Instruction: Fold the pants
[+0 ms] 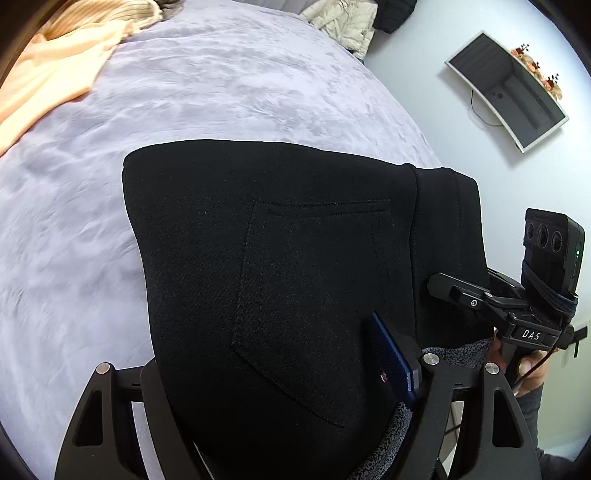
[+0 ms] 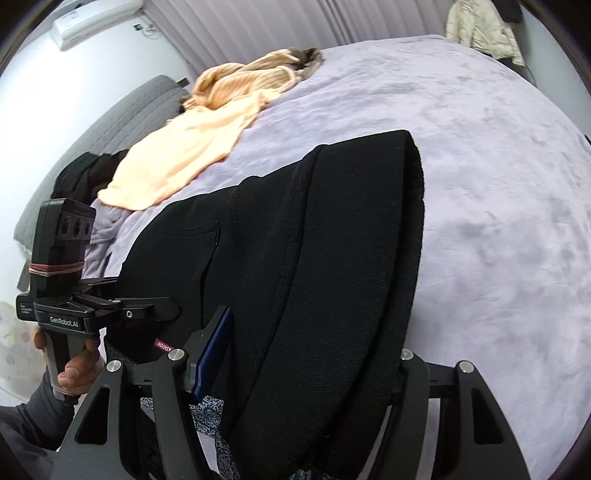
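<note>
Though both sets of fingers clamp folded black pants [image 1: 280,266], lilac bed [image 1: 221,92], peach garment [image 2: 192,147] behind.

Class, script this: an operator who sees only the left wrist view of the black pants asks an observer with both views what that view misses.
Operator: Is anything dark lying around besides the black pants?
Observer: Yes, a dark clothes heap sits by a grey headboard, next to the peach garment.
Operator: What is on the wall over there?
Observer: An air conditioner, mounted high beside the curtain.
</note>
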Action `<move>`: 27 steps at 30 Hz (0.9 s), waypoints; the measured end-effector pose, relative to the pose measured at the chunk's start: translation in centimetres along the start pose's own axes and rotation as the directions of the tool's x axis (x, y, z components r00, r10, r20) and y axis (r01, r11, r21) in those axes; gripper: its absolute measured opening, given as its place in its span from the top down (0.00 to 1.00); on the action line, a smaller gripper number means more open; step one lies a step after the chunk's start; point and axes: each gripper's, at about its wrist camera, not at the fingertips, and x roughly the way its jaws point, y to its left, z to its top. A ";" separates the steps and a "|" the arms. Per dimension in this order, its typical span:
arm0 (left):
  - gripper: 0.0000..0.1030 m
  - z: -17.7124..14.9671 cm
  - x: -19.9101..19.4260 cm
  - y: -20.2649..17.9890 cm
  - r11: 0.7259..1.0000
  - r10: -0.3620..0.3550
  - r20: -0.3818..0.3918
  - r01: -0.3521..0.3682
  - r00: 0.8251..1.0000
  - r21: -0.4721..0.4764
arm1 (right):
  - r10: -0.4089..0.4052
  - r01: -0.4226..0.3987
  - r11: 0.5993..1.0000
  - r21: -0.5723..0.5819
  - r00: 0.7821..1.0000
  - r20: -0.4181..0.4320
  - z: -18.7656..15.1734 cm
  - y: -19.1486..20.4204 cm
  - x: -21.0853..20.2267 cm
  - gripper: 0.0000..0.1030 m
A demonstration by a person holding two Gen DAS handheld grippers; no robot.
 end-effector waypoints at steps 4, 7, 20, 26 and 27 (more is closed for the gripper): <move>0.23 1.2 3.0 -1.3 1.000 0.018 -0.042 -0.018 0.999 -0.010 | -0.009 0.010 0.998 0.055 1.000 -0.021 1.0 -3.4 0.9 0.34; 0.22 1.6 4.5 -0.9 0.998 0.047 -0.059 -0.048 0.997 -0.029 | 0.003 0.000 0.997 0.082 0.999 -0.042 1.6 -5.5 2.3 0.34; 0.11 -1.2 -3.2 -0.7 0.983 0.163 0.104 -0.152 0.981 -0.103 | -0.133 0.107 0.978 0.178 0.981 0.140 -0.9 -5.9 -2.7 0.18; 0.11 -5.5 -4.0 -6.5 0.944 0.282 0.173 -0.305 0.944 0.126 | -0.248 0.280 0.948 -0.150 0.947 0.203 -5.3 3.3 -4.6 0.17; 0.11 -5.6 -3.3 -7.3 0.942 0.282 0.163 -0.305 0.946 0.141 | -0.263 0.301 0.935 -0.188 0.943 0.203 -6.0 4.2 -4.2 0.17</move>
